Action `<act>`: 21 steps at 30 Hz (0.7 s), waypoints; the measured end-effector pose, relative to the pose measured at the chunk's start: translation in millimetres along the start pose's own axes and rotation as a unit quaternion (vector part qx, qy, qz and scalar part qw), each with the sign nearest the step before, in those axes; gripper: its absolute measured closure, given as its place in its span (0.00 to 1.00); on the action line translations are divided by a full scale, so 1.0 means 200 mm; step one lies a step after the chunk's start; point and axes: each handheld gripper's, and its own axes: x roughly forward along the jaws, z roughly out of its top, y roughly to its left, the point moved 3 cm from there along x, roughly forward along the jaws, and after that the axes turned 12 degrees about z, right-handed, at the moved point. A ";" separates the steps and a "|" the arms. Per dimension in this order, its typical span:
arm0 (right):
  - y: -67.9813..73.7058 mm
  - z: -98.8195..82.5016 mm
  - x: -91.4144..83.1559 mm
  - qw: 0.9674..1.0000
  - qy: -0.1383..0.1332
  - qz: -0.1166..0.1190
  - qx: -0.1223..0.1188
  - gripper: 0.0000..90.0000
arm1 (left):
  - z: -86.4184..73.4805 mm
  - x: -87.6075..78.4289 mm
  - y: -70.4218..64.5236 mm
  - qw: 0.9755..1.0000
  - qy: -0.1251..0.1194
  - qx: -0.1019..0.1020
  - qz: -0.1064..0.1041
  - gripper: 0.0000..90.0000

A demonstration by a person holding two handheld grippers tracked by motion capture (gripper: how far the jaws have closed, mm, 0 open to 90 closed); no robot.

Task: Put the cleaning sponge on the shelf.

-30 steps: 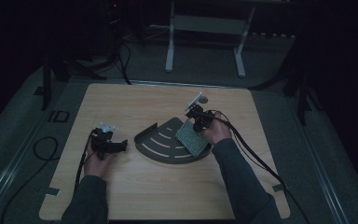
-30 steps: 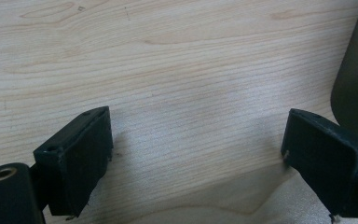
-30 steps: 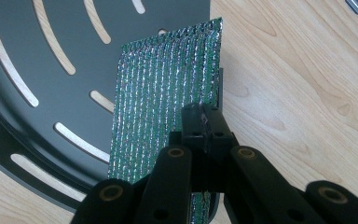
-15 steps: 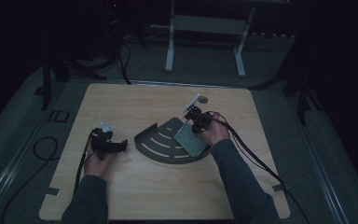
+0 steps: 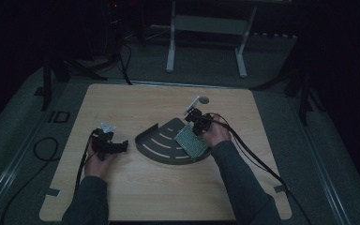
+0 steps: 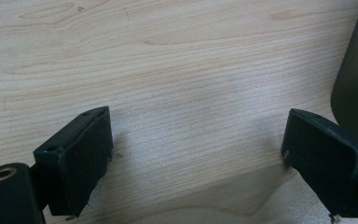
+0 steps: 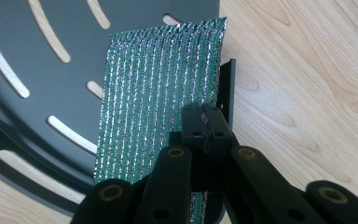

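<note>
- So the big light wooden table [image 5: 168, 187] takes up most of the high view, with both of the person's forearms coming in from the bottom edge, sleeves dark.
- Sitting mid-table is a dark fan-shaped metal tray with curved slots [image 5: 161, 143], flat on the wood.
- Lying over the tray's right part is a shiny green ribbed foil sheet [image 7: 158, 93]; its far edge hangs just past the tray's straight wall.
- The right forearm angles in toward the tray, hand wrapped around the right gripper [image 7: 204, 116], which points across the tray. Its jaws are pinched together on the near edge of the foil sheet, so it's clamped on it.
- The left forearm runs pretty much straight up the table, hand resting on the wood, well left of the tray. The left gripper [image 6: 196, 149] points low over bare wood with its jaws spread wide and nothing between them; the tray's edge sits just beside one jaw.
</note>
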 end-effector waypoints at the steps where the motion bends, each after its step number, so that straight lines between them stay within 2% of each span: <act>1: 0.00 0.00 0.00 1.000 0.001 -0.001 0.000 1.00 | 0.00 0.00 0.00 1.000 0.000 0.000 0.000 0.10; 21: -0.02 0.00 0.02 1.000 0.009 -0.009 0.002 1.00 | 0.00 0.00 0.00 1.000 0.001 0.002 0.000 0.10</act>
